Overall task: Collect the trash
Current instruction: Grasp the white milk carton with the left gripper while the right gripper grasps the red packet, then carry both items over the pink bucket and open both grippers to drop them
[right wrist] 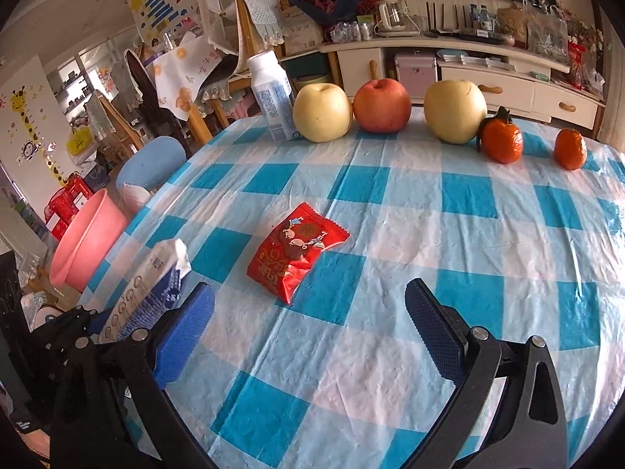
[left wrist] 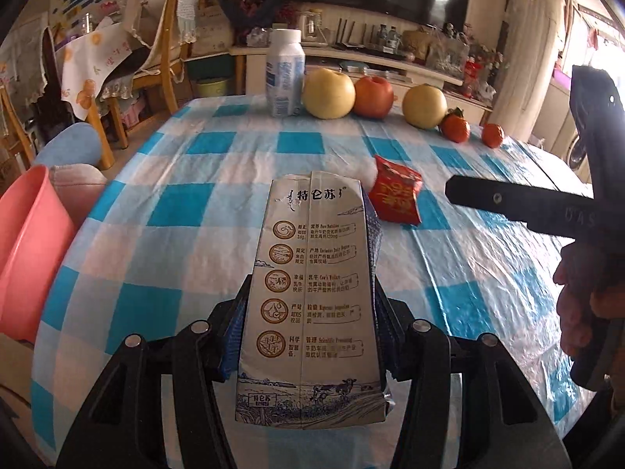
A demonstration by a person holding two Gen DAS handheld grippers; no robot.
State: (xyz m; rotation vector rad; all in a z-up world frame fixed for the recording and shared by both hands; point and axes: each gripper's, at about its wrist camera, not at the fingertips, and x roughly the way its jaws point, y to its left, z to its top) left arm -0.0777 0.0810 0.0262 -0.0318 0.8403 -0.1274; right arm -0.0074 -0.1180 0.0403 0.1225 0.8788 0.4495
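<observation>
My left gripper is shut on a flattened white and blue milk carton and holds it above the checked tablecloth. The carton also shows at the left of the right wrist view. A red snack wrapper lies on the cloth, ahead of my right gripper, which is open and empty a short way before it. The wrapper shows beyond the carton in the left wrist view. The right gripper reaches in from the right there. A pink bin stands beside the table's left edge.
Along the table's far edge stand a white bottle, two yellow apples, a red apple and two tangerines. A blue stool and wooden chairs stand left of the table. A TV cabinet runs behind.
</observation>
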